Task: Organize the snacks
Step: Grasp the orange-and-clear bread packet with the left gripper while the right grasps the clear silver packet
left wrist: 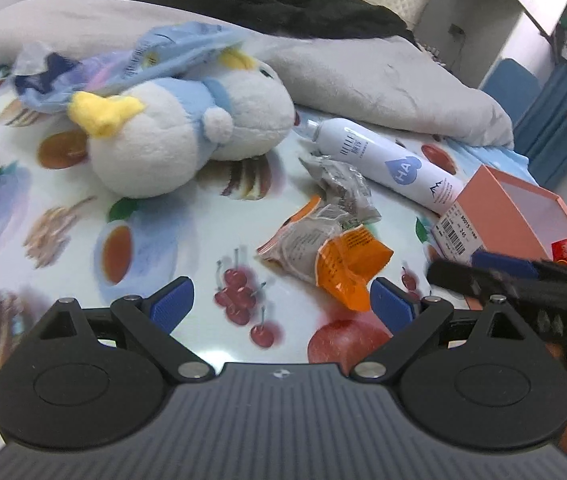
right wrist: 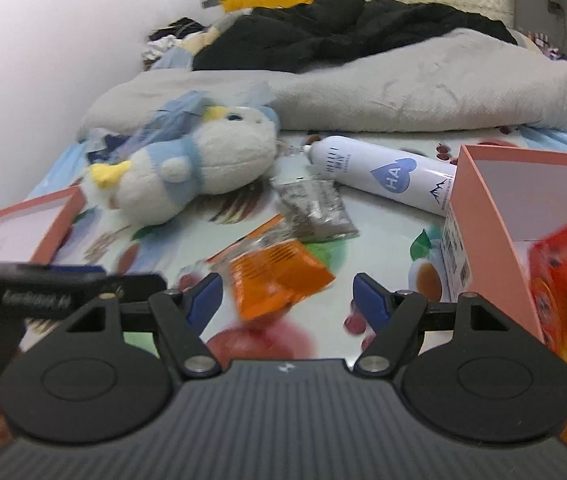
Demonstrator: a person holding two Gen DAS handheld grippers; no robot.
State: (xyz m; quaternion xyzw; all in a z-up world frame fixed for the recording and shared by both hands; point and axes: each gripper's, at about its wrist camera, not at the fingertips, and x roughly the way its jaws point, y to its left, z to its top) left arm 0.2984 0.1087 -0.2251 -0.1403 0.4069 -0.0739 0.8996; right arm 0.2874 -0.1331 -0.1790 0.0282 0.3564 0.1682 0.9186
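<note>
Small snack packets lie on a fruit-print cloth: an orange packet (left wrist: 349, 270) (right wrist: 277, 280), an orange-edged clear packet (left wrist: 303, 242) (right wrist: 261, 236) of brown snack, and a grey packet (left wrist: 343, 186) (right wrist: 315, 210) behind them. My left gripper (left wrist: 283, 300) is open, low over the cloth, its right pad beside the orange packet. My right gripper (right wrist: 287, 300) is open too, with the orange packet lying just ahead between its pads, untouched. A pink box (right wrist: 523, 216) (left wrist: 523, 216) at the right holds red and orange snack bags (right wrist: 563, 300).
A white and blue plush bird (left wrist: 179, 136) (right wrist: 191, 168) lies at the left. A white spray can (left wrist: 387, 164) (right wrist: 383, 176) rests against the pink box. A second pink box (right wrist: 31, 228) sits at the left. A grey blanket (left wrist: 363, 64) and dark clothes lie behind.
</note>
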